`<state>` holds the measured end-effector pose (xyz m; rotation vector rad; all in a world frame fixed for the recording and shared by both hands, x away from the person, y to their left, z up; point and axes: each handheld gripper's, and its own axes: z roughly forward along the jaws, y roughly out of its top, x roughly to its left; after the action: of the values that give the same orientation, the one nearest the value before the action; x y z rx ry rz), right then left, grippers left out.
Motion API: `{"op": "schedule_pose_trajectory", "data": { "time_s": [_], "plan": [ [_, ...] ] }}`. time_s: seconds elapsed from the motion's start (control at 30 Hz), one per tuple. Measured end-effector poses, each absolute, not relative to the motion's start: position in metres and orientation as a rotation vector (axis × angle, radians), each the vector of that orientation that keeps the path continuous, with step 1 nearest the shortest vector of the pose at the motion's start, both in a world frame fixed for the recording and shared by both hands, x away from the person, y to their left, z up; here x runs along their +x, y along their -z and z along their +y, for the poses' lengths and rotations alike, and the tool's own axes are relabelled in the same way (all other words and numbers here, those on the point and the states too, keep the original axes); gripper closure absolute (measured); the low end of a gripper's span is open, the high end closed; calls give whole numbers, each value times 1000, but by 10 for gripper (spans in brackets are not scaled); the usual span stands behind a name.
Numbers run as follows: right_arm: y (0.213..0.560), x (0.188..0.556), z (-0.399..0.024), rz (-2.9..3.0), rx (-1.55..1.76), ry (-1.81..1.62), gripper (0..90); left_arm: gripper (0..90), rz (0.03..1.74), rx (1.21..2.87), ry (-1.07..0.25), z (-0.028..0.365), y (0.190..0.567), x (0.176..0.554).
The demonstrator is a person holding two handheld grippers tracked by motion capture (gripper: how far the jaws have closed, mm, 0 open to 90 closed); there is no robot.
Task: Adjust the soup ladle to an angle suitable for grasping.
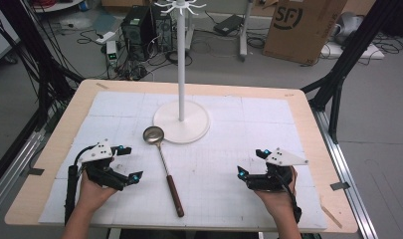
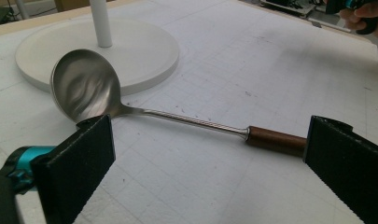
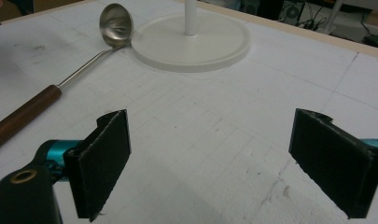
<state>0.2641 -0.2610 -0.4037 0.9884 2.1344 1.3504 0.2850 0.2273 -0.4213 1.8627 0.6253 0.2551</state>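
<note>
Your ladle: glossy polished metal bowl, twisted metal shaft, smooth dark wood handle. Stand base is matt white, looks like plastic. Mat is matt white, scuffed. Your gripper pads are rough black.

A shiny silver steel ladle has a reddish-brown wooden handle. The round-based metal stand is plain white. A white mat with a faint grid covers the pale wooden table. Both claws carry black pads and teal accents.
</note>
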Motion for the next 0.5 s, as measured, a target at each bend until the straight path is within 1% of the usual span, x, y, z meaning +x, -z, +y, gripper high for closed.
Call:
{"op": "schedule_pose_trajectory", "data": {
  "time_s": [0.33,0.5],
  "plan": [
    [408,264,-262,2158,987,-1342,115,28,623,1887,-245,223,425,285],
    [403,262,-261,2151,977,-1346,116,27,610,1899,-238,220,426,285]
  ]
}}
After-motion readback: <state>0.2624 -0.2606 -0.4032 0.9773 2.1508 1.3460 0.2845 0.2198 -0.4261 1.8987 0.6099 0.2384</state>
